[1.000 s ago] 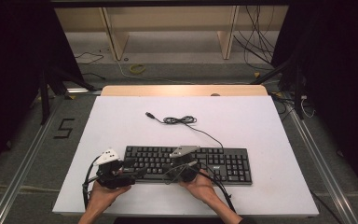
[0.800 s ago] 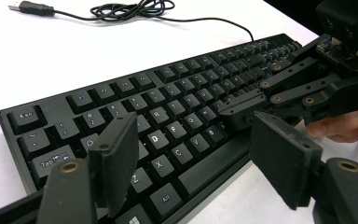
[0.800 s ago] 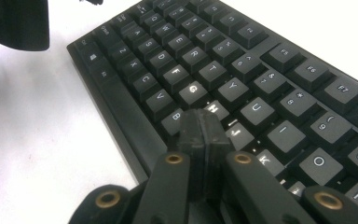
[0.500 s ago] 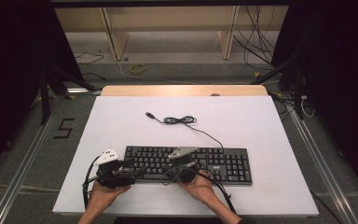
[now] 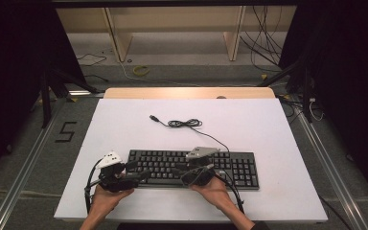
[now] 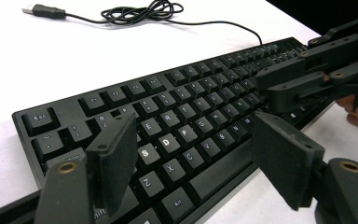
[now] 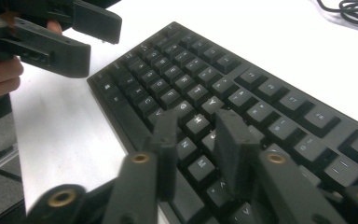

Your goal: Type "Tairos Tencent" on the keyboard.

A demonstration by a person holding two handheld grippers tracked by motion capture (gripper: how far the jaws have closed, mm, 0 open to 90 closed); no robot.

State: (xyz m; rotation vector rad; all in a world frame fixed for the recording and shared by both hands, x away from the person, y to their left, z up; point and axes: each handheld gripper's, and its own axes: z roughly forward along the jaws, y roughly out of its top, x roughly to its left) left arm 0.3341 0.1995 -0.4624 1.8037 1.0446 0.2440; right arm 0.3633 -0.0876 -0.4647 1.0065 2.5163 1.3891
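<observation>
Keyboard [image 5: 191, 167], lower centre: rigid, light, best pinched at its front edge. Left gripper [image 6: 191, 158] gapes wide; right gripper [image 7: 196, 149] has just been opening (nothing between).

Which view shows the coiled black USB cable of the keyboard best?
The high view: the thin black USB cable lies whole on the white table, plug to keyboard. The left gripper view catches the coil and plug at its top edge; the right gripper view shows a corner of the coil.

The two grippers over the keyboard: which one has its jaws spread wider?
The left gripper: its jaws stand wide apart over the S-to-V keys; the right gripper shows a narrow gap.
</observation>
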